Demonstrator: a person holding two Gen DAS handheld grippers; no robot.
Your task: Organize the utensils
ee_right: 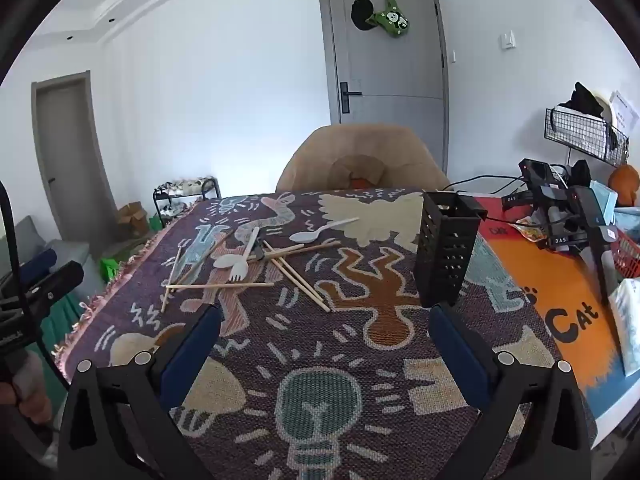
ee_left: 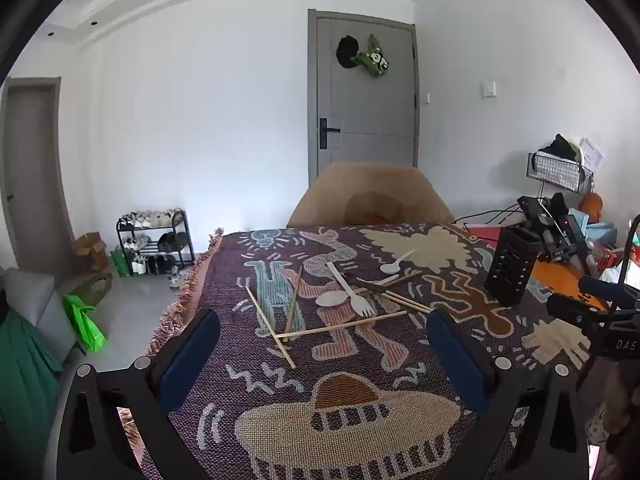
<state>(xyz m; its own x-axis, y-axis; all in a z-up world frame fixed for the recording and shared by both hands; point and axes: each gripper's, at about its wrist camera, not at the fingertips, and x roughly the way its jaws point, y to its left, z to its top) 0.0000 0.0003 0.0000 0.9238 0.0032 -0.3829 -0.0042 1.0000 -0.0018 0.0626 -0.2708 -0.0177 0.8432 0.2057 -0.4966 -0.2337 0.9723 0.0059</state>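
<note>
A loose pile of utensils lies on the patterned cloth (ee_left: 360, 360): wooden chopsticks (ee_left: 344, 326), a white fork (ee_left: 352, 292), a pale spoon (ee_left: 332, 299), a white spoon (ee_left: 394, 264) and a dark knife (ee_left: 366, 283). In the right wrist view the same chopsticks (ee_right: 220, 286), fork (ee_right: 242, 264) and white spoon (ee_right: 320, 231) lie left of a black perforated holder (ee_right: 444, 252), which stands upright. The holder (ee_left: 512, 268) is to the right of the pile. My left gripper (ee_left: 324, 344) is open just short of the chopsticks. My right gripper (ee_right: 324, 340) is open, with nothing in it, near the holder's base.
A tan chair (ee_left: 370, 196) stands at the table's far side. At the right are an orange mat (ee_right: 560, 300), cables, black devices (ee_right: 560, 216) and a red basket (ee_right: 628, 256). The cloth's fringed left edge (ee_left: 180, 300) drops to the floor, where a shoe rack (ee_left: 156, 240) stands.
</note>
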